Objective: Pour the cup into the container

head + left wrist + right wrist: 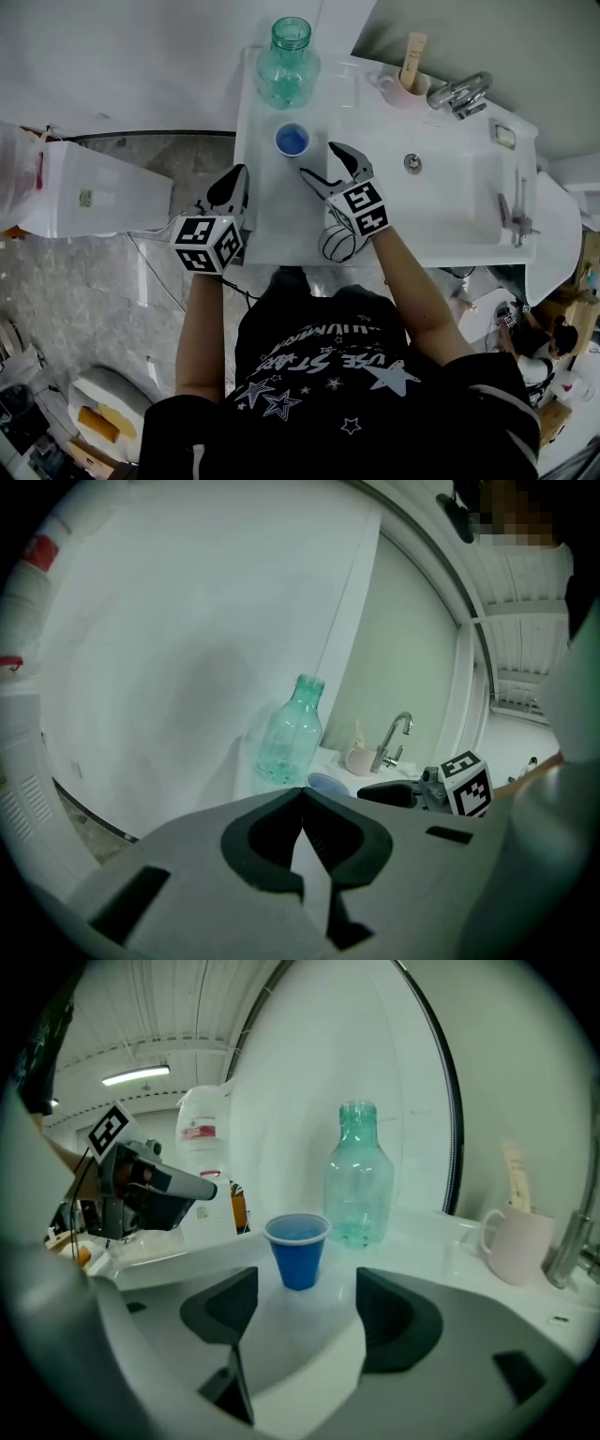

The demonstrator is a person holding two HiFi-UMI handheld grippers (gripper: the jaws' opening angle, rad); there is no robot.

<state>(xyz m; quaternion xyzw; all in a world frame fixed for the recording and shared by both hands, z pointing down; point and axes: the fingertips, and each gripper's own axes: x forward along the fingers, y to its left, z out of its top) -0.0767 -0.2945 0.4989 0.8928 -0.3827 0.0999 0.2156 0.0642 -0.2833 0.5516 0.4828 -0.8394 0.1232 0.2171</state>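
A small blue cup (292, 141) stands upright on the white counter (272, 216), just in front of a tall teal glass bottle (286, 64) with an open mouth. My right gripper (320, 159) hovers a little short of the cup, open, with nothing between its fingers. The right gripper view has the cup (298, 1251) ahead of the jaws and the bottle (358, 1185) behind it. My left gripper (240, 176) sits at the counter's left front edge, shut and empty. In the left gripper view, the bottle (292, 733) and the cup's rim (325, 783) lie beyond the closed tips.
A sink basin (441, 197) with a faucet (461, 94) lies to the right. A pale mug (405, 89) holding a wooden stick stands at the back. A white cabinet (89, 192) is on the floor to the left of the counter.
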